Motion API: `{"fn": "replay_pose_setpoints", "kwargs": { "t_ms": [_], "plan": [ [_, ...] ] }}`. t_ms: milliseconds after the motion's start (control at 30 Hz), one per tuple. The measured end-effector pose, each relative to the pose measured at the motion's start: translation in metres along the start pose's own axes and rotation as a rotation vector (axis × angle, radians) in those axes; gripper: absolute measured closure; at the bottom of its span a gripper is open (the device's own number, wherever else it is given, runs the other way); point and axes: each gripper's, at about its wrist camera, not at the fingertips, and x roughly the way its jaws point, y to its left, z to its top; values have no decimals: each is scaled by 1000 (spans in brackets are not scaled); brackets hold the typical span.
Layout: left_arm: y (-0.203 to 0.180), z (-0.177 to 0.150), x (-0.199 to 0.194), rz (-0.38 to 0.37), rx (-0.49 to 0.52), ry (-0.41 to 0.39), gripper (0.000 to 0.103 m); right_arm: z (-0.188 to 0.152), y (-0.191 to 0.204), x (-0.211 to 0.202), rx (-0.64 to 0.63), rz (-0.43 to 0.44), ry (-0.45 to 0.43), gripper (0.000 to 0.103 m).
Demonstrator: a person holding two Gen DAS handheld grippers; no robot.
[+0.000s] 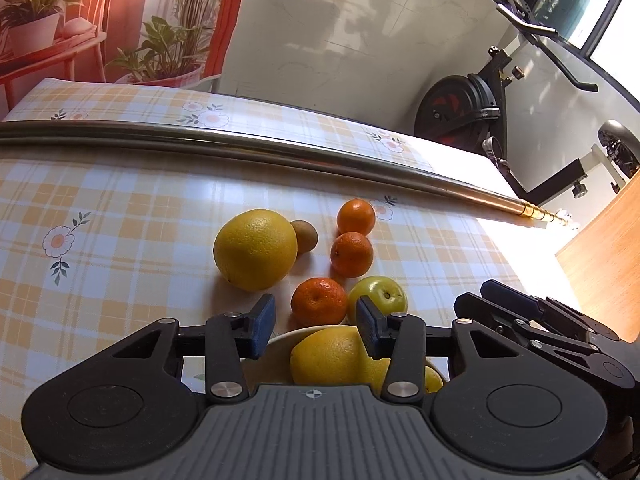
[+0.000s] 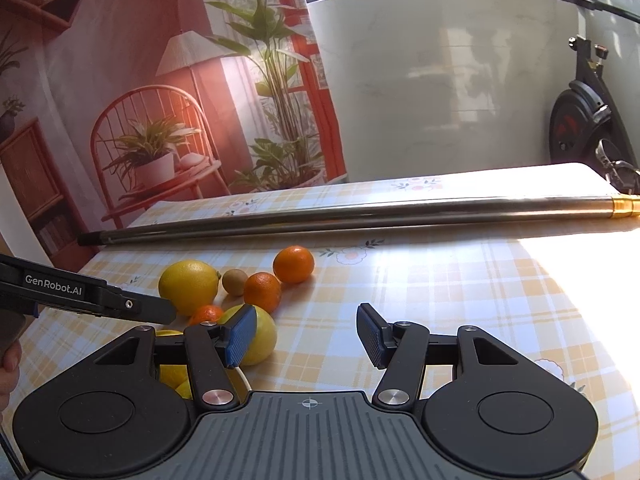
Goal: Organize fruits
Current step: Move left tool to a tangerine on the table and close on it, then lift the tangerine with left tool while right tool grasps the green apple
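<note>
Left gripper [image 1: 316, 326]: my jaws stand wide apart with nothing between the blue pads; I hang just above the bowl, pointing out over the loose fruit.
Right gripper [image 2: 306, 334]: jaws wide too, nothing in them — I sit above the checked tablecloth [image 2: 440, 300], to the right of the fruit.
Bowl [image 1: 280, 340]: pale rim showing right under my left fingers; inside it lies a large yellow citrus fruit [image 1: 332, 354], with more yellow fruit partly hidden behind my right-hand finger.
Green apple [image 1: 378, 296]: on the cloth just past the bowl rim, touching or nearly touching the nearest mandarin [image 1: 319, 300].
Other mandarins: one [image 1: 352, 254] further out, another [image 1: 356, 216] just beyond it — the two sit close together.
Big yellow fruit [image 1: 256, 249]: on the cloth left of the mandarins, well out of the bowl.
Kiwi [image 1: 305, 235]: tucked against the far right side of the big yellow fruit.
Metal pole [image 1: 240, 148]: lies across the table beyond all the fruit.
Exercise bike [image 1: 472, 108]: on the floor past the table's far edge.
Person's hand [image 2: 8, 364]: only a sliver at the left edge of the right-wrist view, gripping the left tool's handle.
</note>
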Motion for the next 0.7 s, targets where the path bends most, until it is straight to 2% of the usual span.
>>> {"fn": "replay_pose_setpoints", "kwargs": {
  "t_ms": [267,700],
  "plan": [
    [7,12,28,-10,-104,60,63,-2,-13,3,41,4,1,50],
    [8,15,52,-30,-124,81,63,-5,-22,9,81,15,13,50]
  ]
}}
